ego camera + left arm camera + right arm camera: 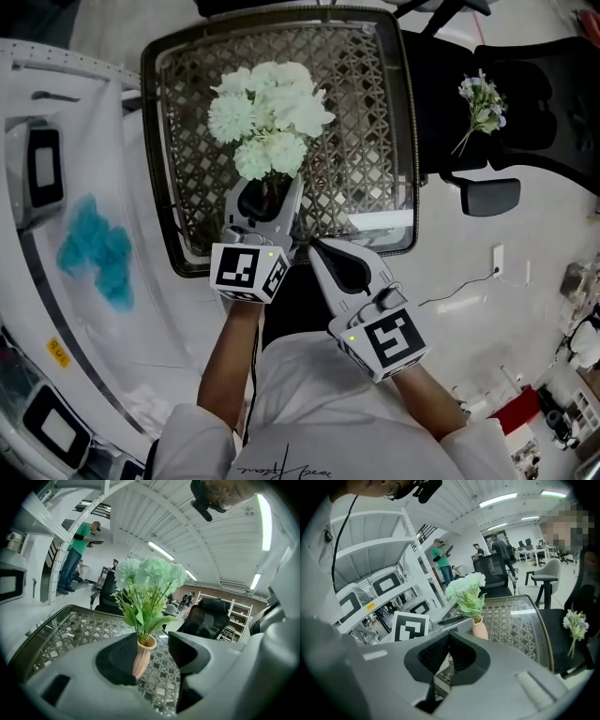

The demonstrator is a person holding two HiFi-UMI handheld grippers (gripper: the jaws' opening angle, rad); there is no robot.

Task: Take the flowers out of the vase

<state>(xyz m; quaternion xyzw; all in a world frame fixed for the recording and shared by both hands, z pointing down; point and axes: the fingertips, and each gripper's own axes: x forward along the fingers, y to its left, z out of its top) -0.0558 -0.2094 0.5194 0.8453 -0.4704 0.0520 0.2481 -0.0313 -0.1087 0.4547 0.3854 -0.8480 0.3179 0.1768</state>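
Two dark-padded fingers (115, 660) of the left gripper (154, 651) are standing spread on either side of the small ribbed peach-coloured vase (142, 657). The vase is sitting between them, close against the left pad and clear of the right one. Judging by this, the left gripper is getting ready to brace the vase so that it is not lifting with the stems.

On the right gripper (449, 641) the fingers are pressing together on nothing. It is hanging low by the near edge, just beside the left gripper and short of the blooms, probably because the vase is not yet being pinched.

Outward from the fingers, the bunch of pale white-green pompom flowers with green leaves (270, 112) is standing upright in the vase. Its stems are gathering tightly at the mouth, and its heads are spreading wider than the vase, hiding it in the head view. Vase and bunch are resting toward the near side of the rectangular glass-topped lattice surface with a dark rim (375, 122).
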